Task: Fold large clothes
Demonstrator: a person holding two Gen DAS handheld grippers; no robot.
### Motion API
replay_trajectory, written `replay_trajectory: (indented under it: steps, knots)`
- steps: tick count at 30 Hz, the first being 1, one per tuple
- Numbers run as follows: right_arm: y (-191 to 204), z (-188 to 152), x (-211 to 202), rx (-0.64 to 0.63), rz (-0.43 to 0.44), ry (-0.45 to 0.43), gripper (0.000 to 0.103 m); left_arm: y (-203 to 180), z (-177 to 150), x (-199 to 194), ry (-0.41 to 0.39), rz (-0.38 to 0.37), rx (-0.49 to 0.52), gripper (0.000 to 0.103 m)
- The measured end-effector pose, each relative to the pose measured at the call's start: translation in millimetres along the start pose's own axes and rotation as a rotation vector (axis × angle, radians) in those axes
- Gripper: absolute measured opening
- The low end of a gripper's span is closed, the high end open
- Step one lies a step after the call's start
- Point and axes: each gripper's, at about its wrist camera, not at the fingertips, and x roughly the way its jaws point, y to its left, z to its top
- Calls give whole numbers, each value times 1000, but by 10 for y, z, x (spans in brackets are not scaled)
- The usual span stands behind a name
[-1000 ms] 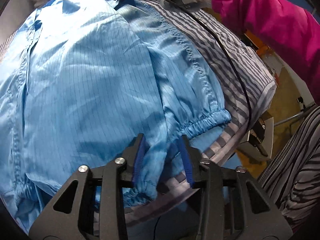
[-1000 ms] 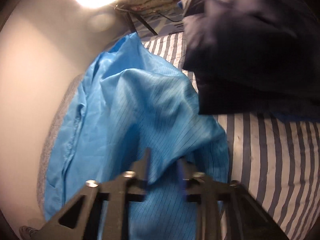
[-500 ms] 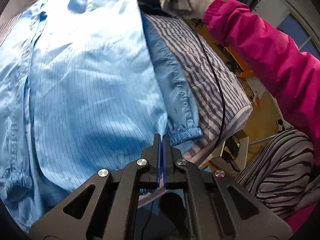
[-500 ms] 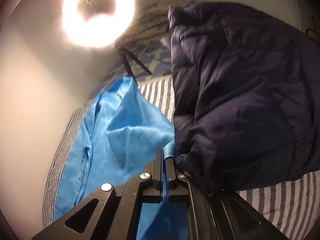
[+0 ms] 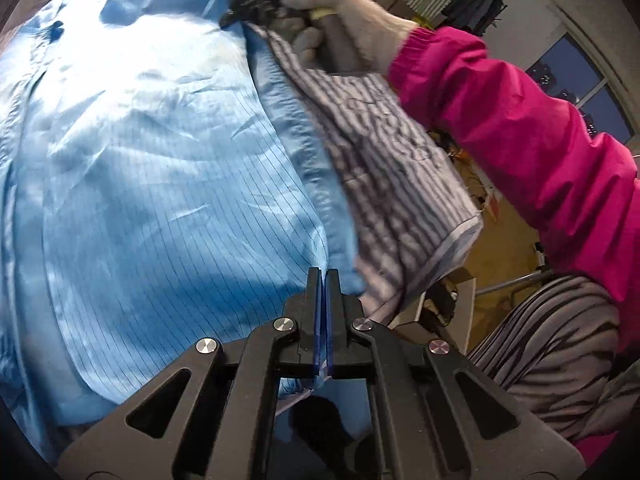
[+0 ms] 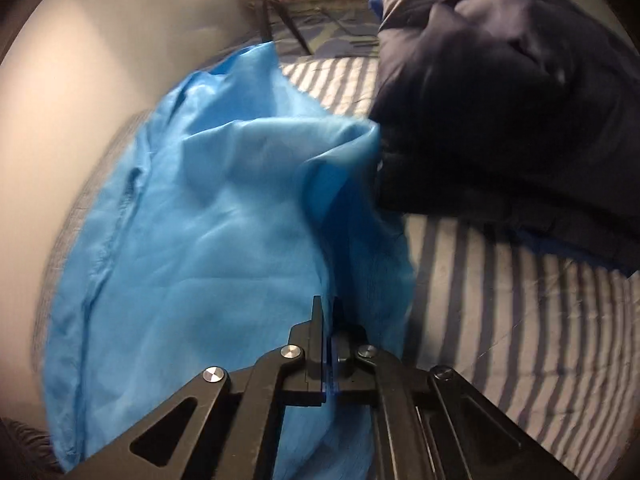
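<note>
1. Bed w/ striped sheet (image 6: 520, 320): my landmark. It carries everything here; the stripes show bare on the side away from the wall, and its edge drops off toward the floor in the left wrist view.
2. Blue garment (image 5: 160, 184): the task's thing, a big pinstriped work coat. It's spread over the sheet between the wall and the bare stripes. A sec ago the elastic cuff and sleeve lay loose near the bed edge; now that side is drawn into a long taut ridge running up the sheet. I read that as the first lengthwise fold starting, not done yet.
3. Dark puffer jacket (image 6: 500, 100): heaped on the sheet, touching the garment's raised corner. Could snag the fold, imo.
4. Person's gloved hand (image 5: 340, 28) & pink sleeve: at the far end of the ridge, holding the right tool's handle.
5. Left gripper (image 5: 324, 280): its jaws have just been closing; now pressed tight on the garment's edge near the bed's edge, cloth pinched btwn the blue pads.
6. Right gripper (image 6: 328, 312): fingers narrow, clamped on a blue fold at the garment's far end. Blurred, so the hand's prob moving.
</note>
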Motion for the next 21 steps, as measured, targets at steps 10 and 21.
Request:
replay_trajectory:
  steps: [10,21]
  knots:
    - [-228,113,-144,6,27,-22,21,-203,69,468,84,-50,45,0]
    - [-337,-372,-425,6,107,-74,57,413,-184,-759,-91,147,-101,18]
